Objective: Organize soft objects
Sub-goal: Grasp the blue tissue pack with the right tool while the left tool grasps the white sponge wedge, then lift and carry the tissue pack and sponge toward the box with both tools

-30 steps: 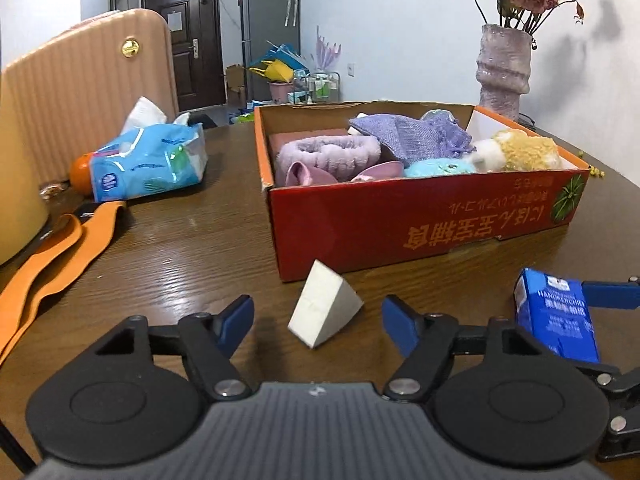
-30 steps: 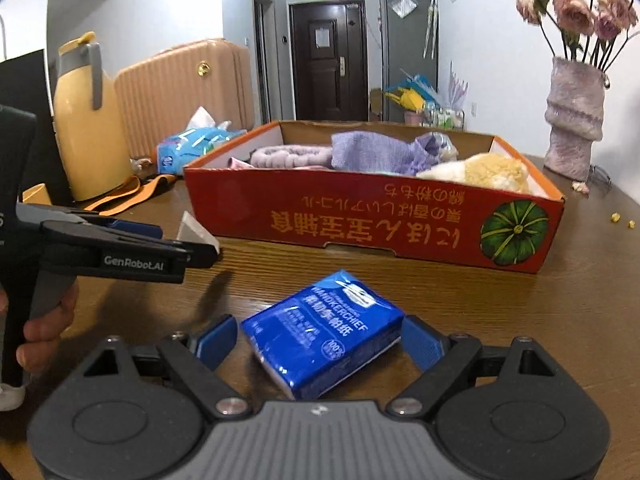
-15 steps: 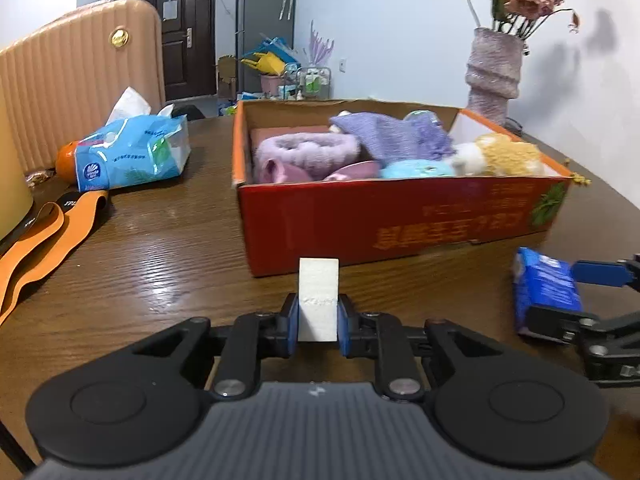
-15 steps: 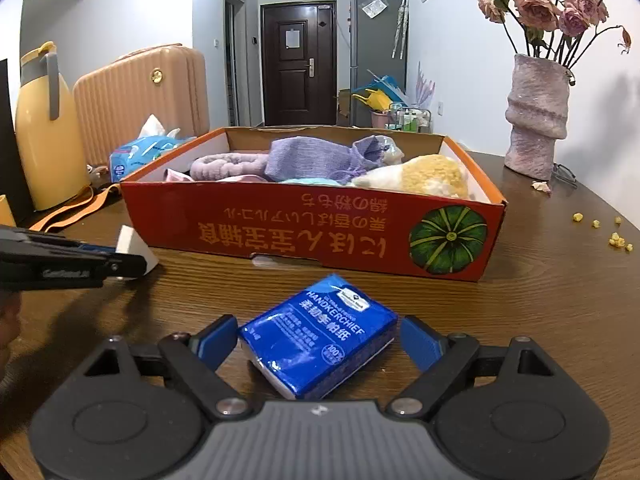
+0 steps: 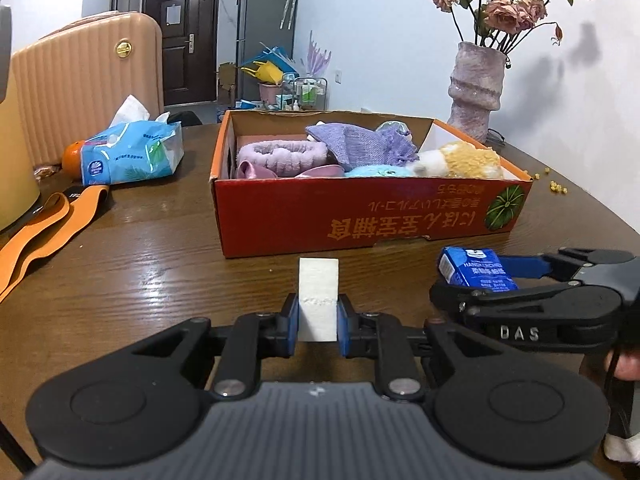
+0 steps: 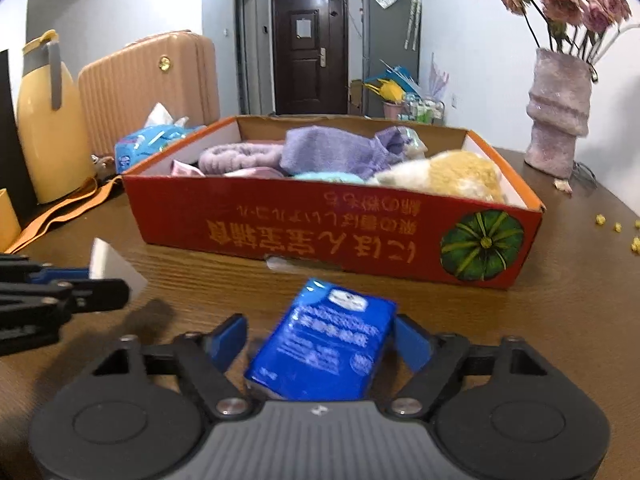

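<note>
My left gripper (image 5: pixel 318 326) is shut on a white wedge sponge (image 5: pixel 318 288) and holds it just in front of the red cardboard box (image 5: pixel 360 216). The box holds a purple headband (image 5: pixel 280 154), a lavender cloth (image 5: pixel 360 144), a yellow plush toy (image 5: pixel 464 160) and other soft things. My right gripper (image 6: pixel 320 344) straddles a blue tissue pack (image 6: pixel 324 344); its jaws are closing on the pack, with a gap still on the left side. The pack also shows in the left wrist view (image 5: pixel 476 270), as does the right gripper (image 5: pixel 520 280).
A blue wipes packet (image 5: pixel 128 154), an orange (image 5: pixel 72 152), an orange strap (image 5: pixel 36 236) and a yellow jug (image 6: pixel 48 120) lie to the left. A vase with flowers (image 5: pixel 476 92) stands at the back right. Yellow crumbs (image 6: pixel 616 226) lie on the table at right.
My left gripper has shut on the white sponge and lifted it. My right gripper has moved onto the blue tissue pack and its jaws have narrowed around it.
</note>
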Demonstrator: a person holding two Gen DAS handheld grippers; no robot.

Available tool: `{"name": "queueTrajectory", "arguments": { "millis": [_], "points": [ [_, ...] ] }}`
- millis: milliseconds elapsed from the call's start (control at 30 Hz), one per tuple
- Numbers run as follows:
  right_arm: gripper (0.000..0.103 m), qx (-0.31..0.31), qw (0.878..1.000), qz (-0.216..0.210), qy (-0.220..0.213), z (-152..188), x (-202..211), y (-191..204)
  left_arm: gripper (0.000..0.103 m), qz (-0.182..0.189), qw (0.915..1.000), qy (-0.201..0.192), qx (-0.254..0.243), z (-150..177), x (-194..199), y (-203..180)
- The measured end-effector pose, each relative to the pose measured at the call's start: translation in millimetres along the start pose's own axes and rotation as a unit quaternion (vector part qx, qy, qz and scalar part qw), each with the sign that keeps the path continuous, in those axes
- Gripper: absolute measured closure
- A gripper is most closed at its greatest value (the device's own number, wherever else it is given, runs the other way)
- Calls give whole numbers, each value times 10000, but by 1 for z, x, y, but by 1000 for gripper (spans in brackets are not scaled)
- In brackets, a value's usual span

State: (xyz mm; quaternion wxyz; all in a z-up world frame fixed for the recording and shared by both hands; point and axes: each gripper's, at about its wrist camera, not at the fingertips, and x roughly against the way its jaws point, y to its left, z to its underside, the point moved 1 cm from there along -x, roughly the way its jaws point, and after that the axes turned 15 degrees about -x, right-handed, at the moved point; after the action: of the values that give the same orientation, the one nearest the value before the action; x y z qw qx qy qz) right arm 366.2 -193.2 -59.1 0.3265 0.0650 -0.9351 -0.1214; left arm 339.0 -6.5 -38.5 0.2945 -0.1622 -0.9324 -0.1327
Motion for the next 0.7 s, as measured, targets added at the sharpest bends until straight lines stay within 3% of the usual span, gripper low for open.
{"name": "queueTrajectory", "arguments": {
  "millis": [200, 700],
  "points": [
    [51, -239, 9996, -120, 14, 6, 13, -12, 84, -73, 9999, -12, 84, 3, 14, -3],
    [52, -237, 9969, -394, -645, 21, 120, -21, 84, -205, 9984, -529, 44, 4, 95, -38]
  ]
}}
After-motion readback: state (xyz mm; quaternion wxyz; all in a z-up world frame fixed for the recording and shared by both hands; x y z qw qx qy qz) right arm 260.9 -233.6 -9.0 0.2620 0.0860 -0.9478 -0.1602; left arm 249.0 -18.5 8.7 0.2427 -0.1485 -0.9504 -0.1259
